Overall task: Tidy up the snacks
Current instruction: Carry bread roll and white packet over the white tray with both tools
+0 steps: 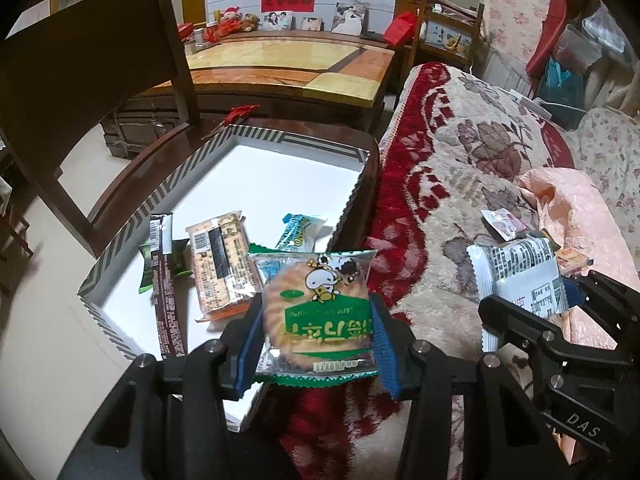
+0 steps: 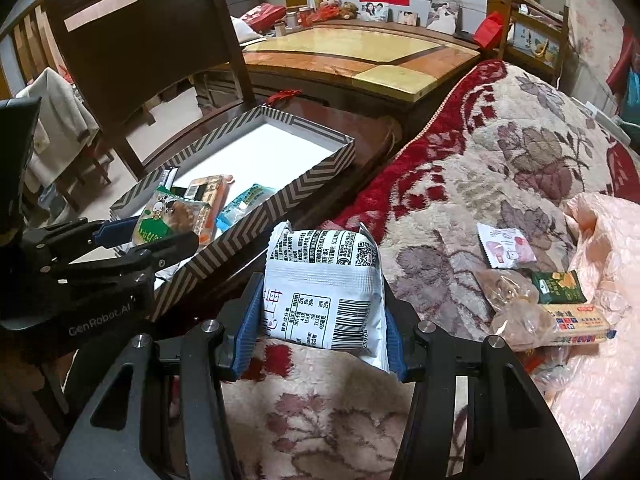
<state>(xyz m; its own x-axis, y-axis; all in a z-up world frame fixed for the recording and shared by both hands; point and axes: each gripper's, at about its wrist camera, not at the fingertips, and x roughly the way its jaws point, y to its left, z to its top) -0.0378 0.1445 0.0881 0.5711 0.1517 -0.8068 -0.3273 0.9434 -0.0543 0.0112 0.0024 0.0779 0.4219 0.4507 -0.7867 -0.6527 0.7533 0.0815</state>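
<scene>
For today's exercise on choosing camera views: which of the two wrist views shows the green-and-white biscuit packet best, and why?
The left wrist view. There the biscuit packet fills the centre, face-on, clamped in the left gripper, its print and round biscuit plain. The right wrist view shows it small, at an angle, near the left edge, over the striped box.

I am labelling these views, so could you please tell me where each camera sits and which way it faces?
Left wrist: on the left claw, looking down over the cookie packet it grips, to the striped box; the right claw shows at right.
Right wrist: on the right claw, over its white packet above the blanket; the left claw shows at left.
Shared: box, both packets, both claws, blanket.
</scene>
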